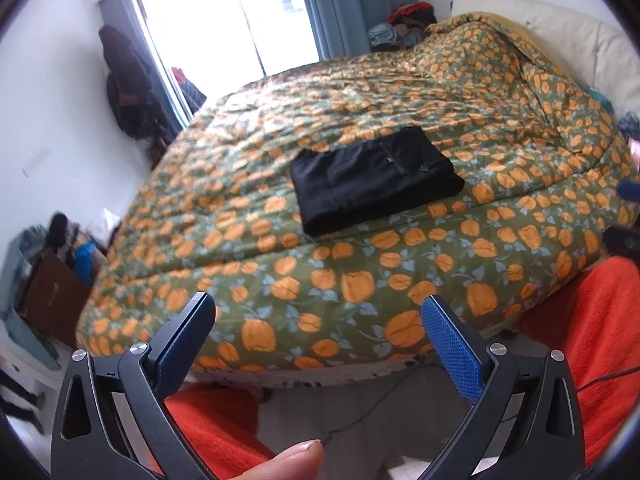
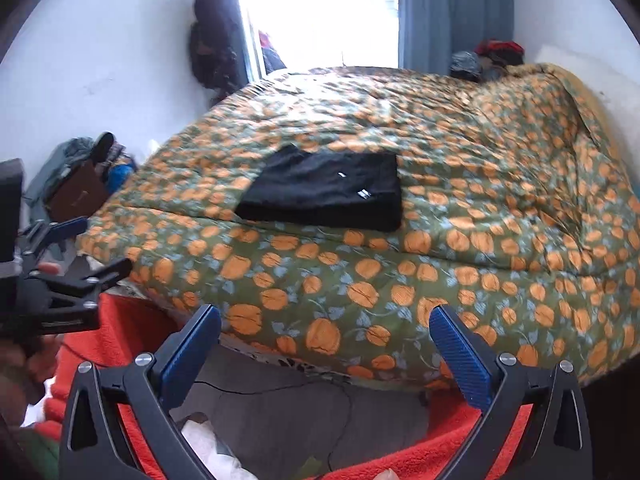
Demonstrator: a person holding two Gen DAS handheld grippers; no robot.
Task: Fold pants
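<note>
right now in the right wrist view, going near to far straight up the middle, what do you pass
right gripper, open → grey floor → hanging edge of the pumpkin-print comforter → folded black pants lying on the comforter → bright window

Left gripper [image 1: 318,312]: jaws spread wide, nothing between the blue pads [image 1: 454,350], held level and pointing forward.
Left thumb [image 1: 290,462]: tip shows at the bottom edge of the left wrist view.
Right gripper [image 2: 326,322]: jaws spread wide, nothing between them, aimed forward.
Relation: left gripper sits off to the right gripper's left, apart from it.
</note>
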